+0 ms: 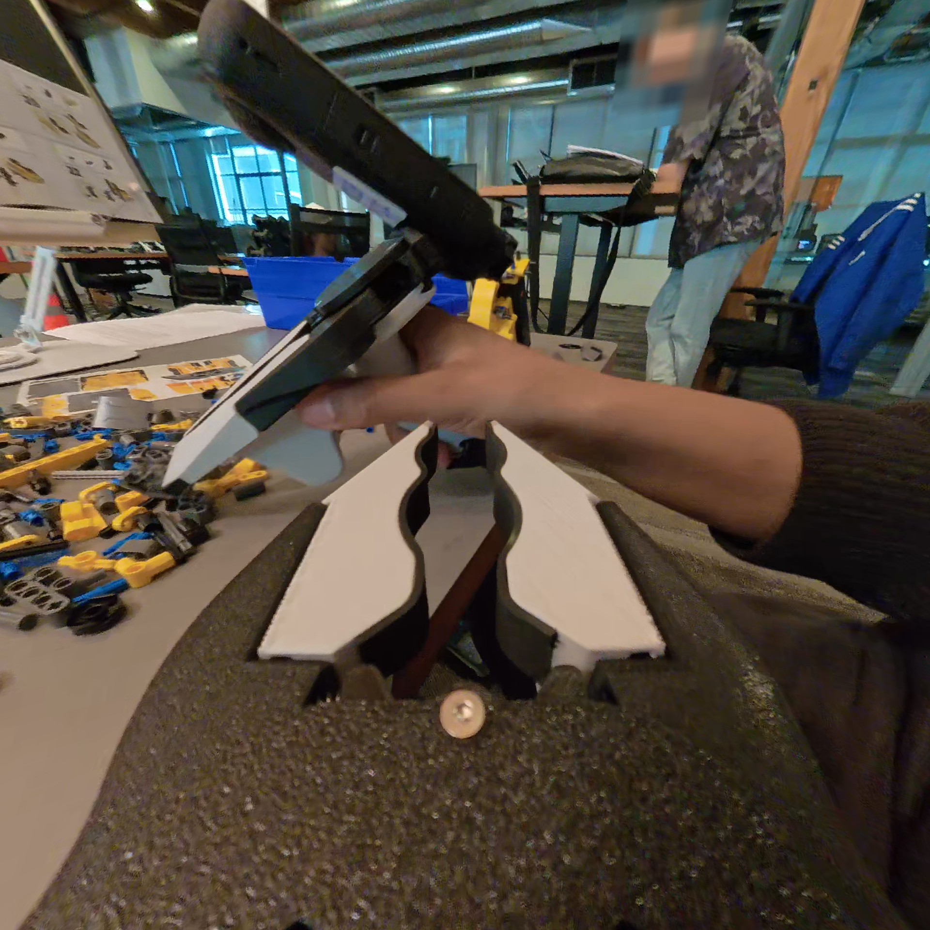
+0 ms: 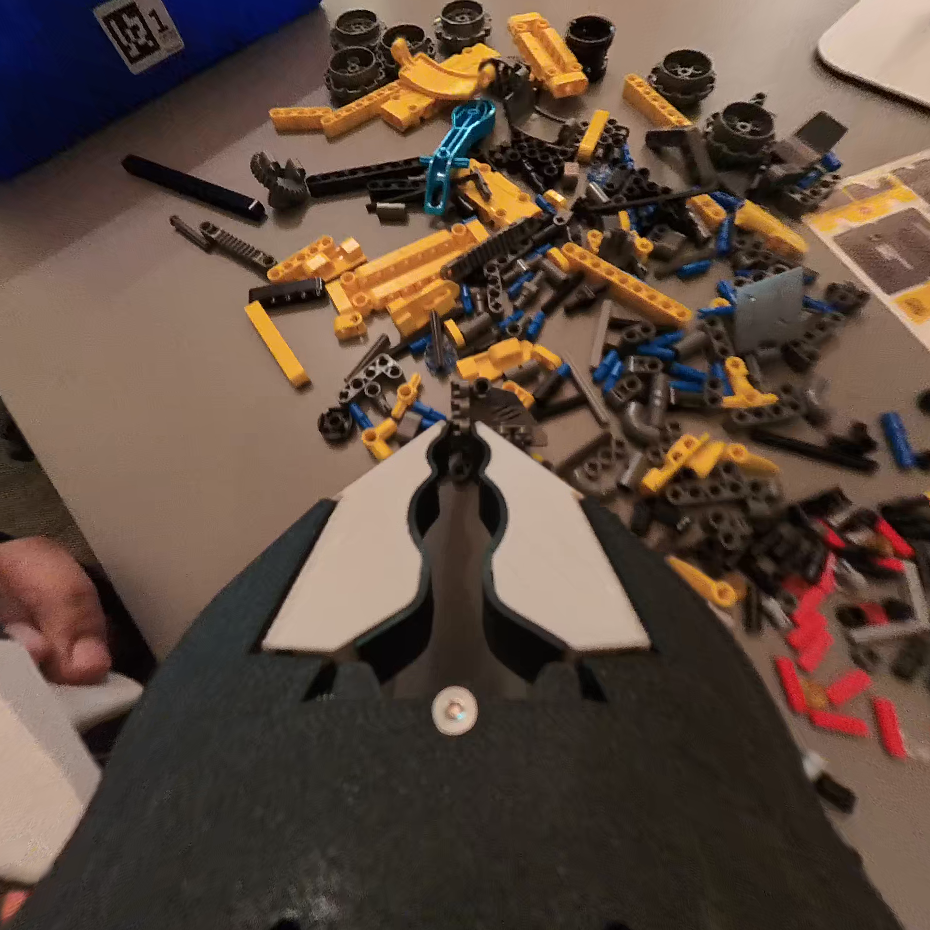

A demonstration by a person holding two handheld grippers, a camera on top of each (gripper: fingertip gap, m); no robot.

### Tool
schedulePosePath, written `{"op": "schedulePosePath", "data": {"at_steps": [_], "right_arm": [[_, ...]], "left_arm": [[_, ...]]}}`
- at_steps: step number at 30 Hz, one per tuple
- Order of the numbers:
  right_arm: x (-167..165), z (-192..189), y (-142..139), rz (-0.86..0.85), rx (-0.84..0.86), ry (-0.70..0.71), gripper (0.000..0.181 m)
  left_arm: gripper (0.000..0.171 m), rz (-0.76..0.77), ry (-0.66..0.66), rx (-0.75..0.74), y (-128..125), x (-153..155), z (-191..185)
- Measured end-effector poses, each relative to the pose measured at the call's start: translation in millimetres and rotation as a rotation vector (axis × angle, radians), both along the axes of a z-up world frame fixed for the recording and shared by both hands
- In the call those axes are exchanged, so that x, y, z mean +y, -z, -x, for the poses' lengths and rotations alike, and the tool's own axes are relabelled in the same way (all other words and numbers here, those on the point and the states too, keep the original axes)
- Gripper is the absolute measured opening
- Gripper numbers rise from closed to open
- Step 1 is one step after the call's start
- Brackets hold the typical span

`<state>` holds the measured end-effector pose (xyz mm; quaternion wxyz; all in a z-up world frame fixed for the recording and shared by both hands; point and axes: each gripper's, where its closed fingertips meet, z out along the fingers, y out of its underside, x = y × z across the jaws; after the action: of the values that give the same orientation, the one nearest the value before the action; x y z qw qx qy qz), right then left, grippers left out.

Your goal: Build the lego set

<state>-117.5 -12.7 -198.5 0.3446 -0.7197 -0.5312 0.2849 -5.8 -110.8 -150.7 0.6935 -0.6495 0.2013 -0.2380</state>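
A pile of yellow, black, grey and blue building pieces (image 2: 578,282) lies on the grey table (image 2: 126,352). My right gripper (image 2: 460,427) points down at the pile's near edge, shut on a small dark grey holed piece (image 2: 462,402) that sticks out past the tips. The left wrist view shows it from the side, held in a hand (image 1: 453,382), its tips (image 1: 173,480) touching the pile (image 1: 100,528). My left gripper (image 1: 460,428) is open and empty, above the table's near edge, just short of that hand. A hand (image 2: 45,604) on the left gripper shows at the lower left.
A blue bin (image 2: 60,75) stands beyond the pile. Several black wheels (image 2: 352,65) and red pieces (image 2: 830,669) lie at the pile's edges. A printed sheet (image 2: 880,241) is to the right, a booklet (image 1: 60,141) on a stand. A person (image 1: 719,201) stands at a far desk. The grippers' ends are close to 15 cm from one another.
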Motion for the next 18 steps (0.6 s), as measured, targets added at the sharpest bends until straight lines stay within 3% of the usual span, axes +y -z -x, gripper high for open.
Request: {"op": "schedulePosePath", "data": {"at_steps": [4, 9, 15, 18], "right_arm": [[5.6, 10.7, 4.1, -0.005, -0.023, 0.016, 0.015], [9.2, -13.4, -1.8, -0.077, -0.019, 0.083, 0.024], [-4.5, -86.8, -21.7, -0.146, 0.151, 0.222, 0.027], [-18.7, -144.1, -23.9, -0.221, 0.109, 0.317, 0.027]], "left_arm": [[0.018, 0.007, -0.005, -0.025, -0.8, -0.1, 7.8], [0.018, 0.008, -0.008, -0.035, -2.4, -0.2, 10.2], [0.018, 0.027, 0.008, -0.036, 1.7, -0.8, 4.6], [0.018, 0.028, 0.010, -0.009, 4.7, -2.1, 0.0]]}}
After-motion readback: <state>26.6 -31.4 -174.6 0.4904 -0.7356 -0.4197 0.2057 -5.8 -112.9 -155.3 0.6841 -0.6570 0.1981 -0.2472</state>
